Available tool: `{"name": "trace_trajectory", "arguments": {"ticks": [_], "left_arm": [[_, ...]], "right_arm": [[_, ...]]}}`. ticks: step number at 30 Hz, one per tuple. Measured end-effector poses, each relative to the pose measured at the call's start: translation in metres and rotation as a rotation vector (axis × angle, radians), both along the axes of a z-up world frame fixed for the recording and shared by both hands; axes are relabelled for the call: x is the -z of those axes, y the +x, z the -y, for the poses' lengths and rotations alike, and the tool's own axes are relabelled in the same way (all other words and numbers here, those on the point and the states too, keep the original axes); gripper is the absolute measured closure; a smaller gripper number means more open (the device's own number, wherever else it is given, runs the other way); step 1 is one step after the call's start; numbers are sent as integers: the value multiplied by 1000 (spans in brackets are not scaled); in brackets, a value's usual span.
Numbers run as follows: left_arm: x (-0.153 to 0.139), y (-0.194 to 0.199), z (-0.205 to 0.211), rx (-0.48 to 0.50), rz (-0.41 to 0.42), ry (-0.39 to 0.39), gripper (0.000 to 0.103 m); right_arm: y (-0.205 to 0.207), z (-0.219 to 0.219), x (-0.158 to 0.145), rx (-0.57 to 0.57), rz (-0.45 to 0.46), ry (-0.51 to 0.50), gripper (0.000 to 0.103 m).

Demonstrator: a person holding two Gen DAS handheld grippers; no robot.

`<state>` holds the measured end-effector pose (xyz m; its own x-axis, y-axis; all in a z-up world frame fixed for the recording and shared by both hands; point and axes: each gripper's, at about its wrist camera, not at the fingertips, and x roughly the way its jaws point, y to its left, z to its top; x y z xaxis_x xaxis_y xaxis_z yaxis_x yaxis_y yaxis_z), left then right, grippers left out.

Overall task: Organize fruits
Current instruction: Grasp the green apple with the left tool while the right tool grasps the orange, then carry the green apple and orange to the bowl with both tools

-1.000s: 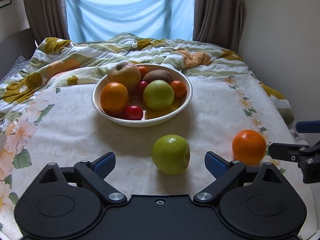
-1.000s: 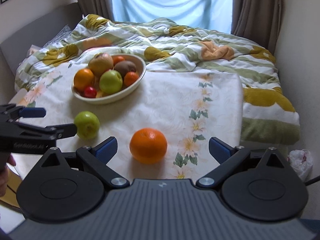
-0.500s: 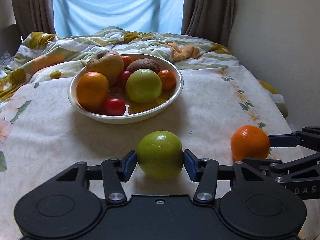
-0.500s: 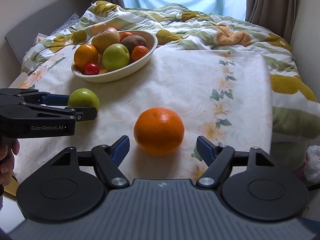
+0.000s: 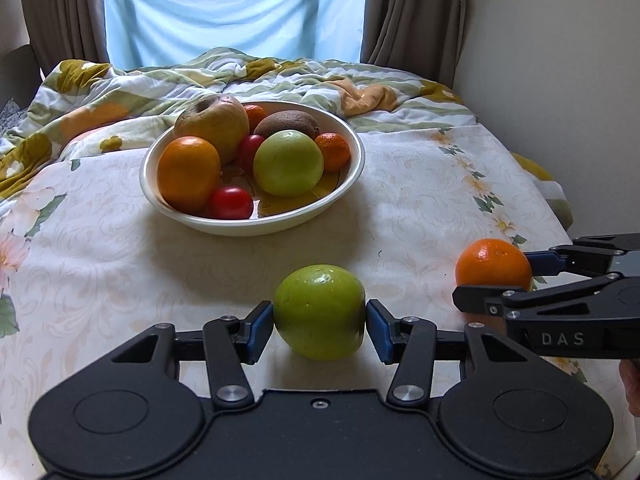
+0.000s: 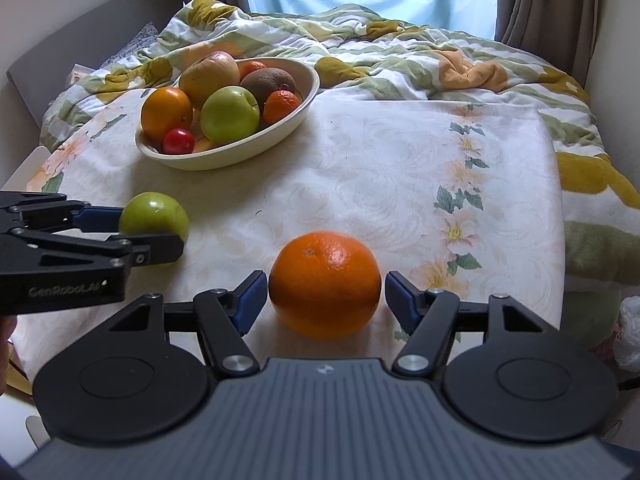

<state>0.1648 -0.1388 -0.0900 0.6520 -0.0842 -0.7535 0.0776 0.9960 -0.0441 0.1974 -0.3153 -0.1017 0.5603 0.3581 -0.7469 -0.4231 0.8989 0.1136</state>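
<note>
Your left gripper (image 5: 320, 326) has its blue fingers (image 5: 259, 326) pressed against both flanks of the green apple (image 5: 319, 311), which sits on the flowered cloth over the bench (image 5: 420, 208), well short of the bowl (image 5: 356, 168). That grip looks settled, so lift straight up before you carry; the apple is round and smooth and, I judge, could roll out if you drag it sideways.

Your right gripper (image 6: 325, 298) is closing around the loose orange (image 6: 325, 283). The orange is between the fingers, but a narrow gap shows on each side, so nothing is held there yet. Keep the fruit centred so both pads meet it at its widest line, and let them seat fully before raising it. The two grippers work close together, so lift one clear of the other.

The white bowl stands further back on the cloth, near the rumpled bedding (image 5: 280, 76). It already holds an orange, a green apple, a large yellowish fruit, a kiwi, at least one small mandarin and two small red fruits. Its front right part looks the least crowded, which seems the best spot to set new fruit down gently.
</note>
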Motion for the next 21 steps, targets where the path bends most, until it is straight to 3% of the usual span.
{"name": "trace_trajectory", "arguments": {"ticks": [9,21], "left_arm": [[-23,-14,-8,-30,31,-16,48],[-75,-26,-21,-43,110,-14,48]], "right_arm": [[-5,-3,-13,2,17,-1,29],[-13,-10,-63,-12,68,36,29]]}}
